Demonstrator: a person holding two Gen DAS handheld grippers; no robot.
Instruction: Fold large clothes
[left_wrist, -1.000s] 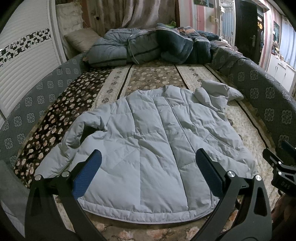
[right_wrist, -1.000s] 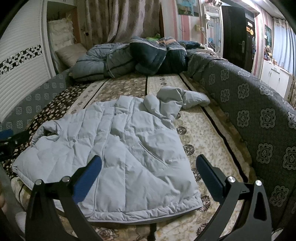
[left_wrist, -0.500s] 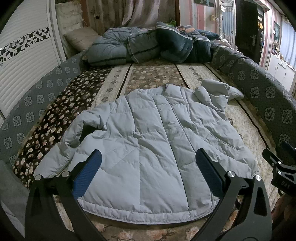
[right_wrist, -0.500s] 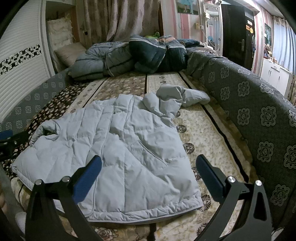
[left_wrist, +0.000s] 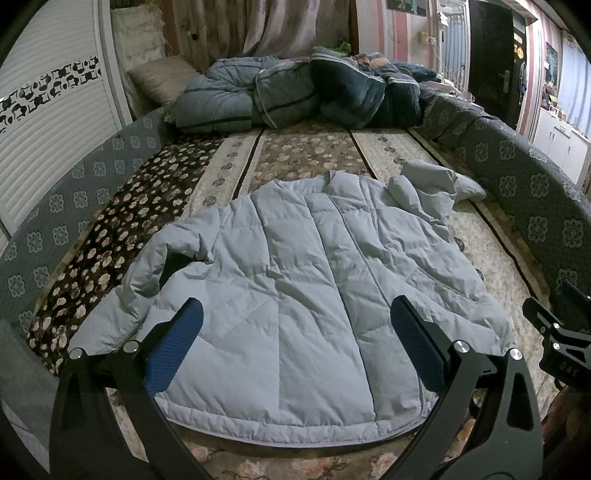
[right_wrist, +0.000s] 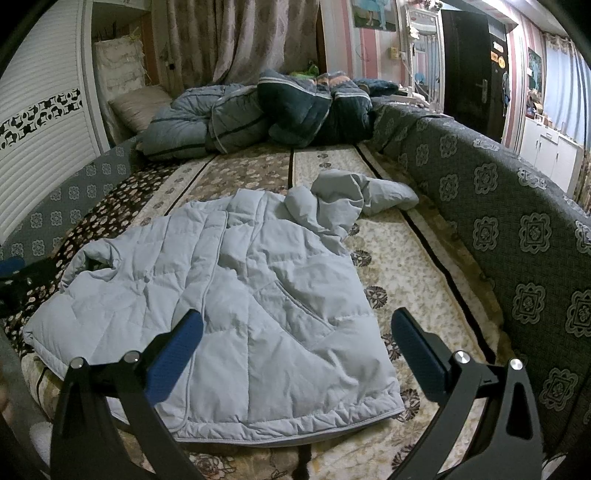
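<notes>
A pale grey puffer jacket (left_wrist: 295, 288) lies spread flat on the bed, hem toward me. Its left sleeve (left_wrist: 147, 280) runs down the left side. Its right sleeve (left_wrist: 436, 184) is bunched near the collar at the far right. My left gripper (left_wrist: 293, 343) hovers open above the hem, nothing between its blue pads. In the right wrist view the jacket (right_wrist: 240, 302) fills the lower left. My right gripper (right_wrist: 295, 347) stands open over the jacket's right hem corner, holding nothing. The right gripper's body (left_wrist: 561, 347) shows at the left wrist view's right edge.
The bed has a floral cover (left_wrist: 306, 155) and a padded grey patterned rail on the right (right_wrist: 517, 229) and on the left (left_wrist: 74, 206). Rolled quilts (left_wrist: 295, 96) and a pillow (left_wrist: 162, 77) lie at the head. A white slatted wardrobe (left_wrist: 44, 122) stands left.
Both grippers have drifted slightly, so the view tilts up a little. The jacket lies unmoved, and both grippers stay open.
</notes>
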